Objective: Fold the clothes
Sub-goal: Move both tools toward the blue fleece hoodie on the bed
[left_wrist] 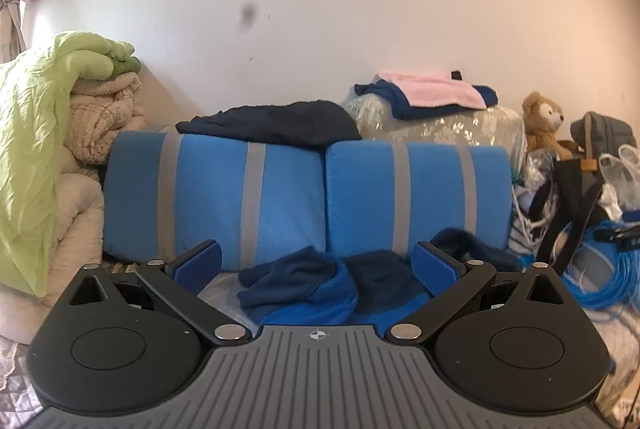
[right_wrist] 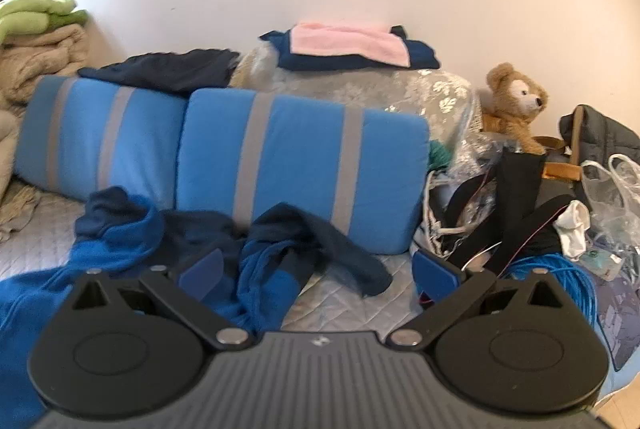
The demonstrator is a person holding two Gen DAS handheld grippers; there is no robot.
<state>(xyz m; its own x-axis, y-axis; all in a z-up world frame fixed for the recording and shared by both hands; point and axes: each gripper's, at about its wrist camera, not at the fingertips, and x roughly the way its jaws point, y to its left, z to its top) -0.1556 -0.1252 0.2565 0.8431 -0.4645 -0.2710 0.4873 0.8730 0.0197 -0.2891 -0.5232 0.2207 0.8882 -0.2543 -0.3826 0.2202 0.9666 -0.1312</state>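
A crumpled blue and navy garment (left_wrist: 316, 289) lies on the quilted bed in front of two blue striped pillows. In the right wrist view the garment (right_wrist: 256, 261) spreads from the lower left to the middle, with a navy sleeve reaching right. My left gripper (left_wrist: 316, 265) is open, just above and in front of the garment, holding nothing. My right gripper (right_wrist: 316, 269) is open over the garment's right part, with its left finger (right_wrist: 200, 265) above the blue cloth. It holds nothing.
Two blue pillows with grey stripes (left_wrist: 304, 189) stand behind the garment. A dark cloth (left_wrist: 272, 125) lies on top of them. Folded pink and navy clothes (right_wrist: 352, 45) rest on a covered bundle. A teddy bear (right_wrist: 516, 109), bags and a blue cable coil (right_wrist: 560, 277) crowd the right. Bedding piles (left_wrist: 48, 133) stand at the left.
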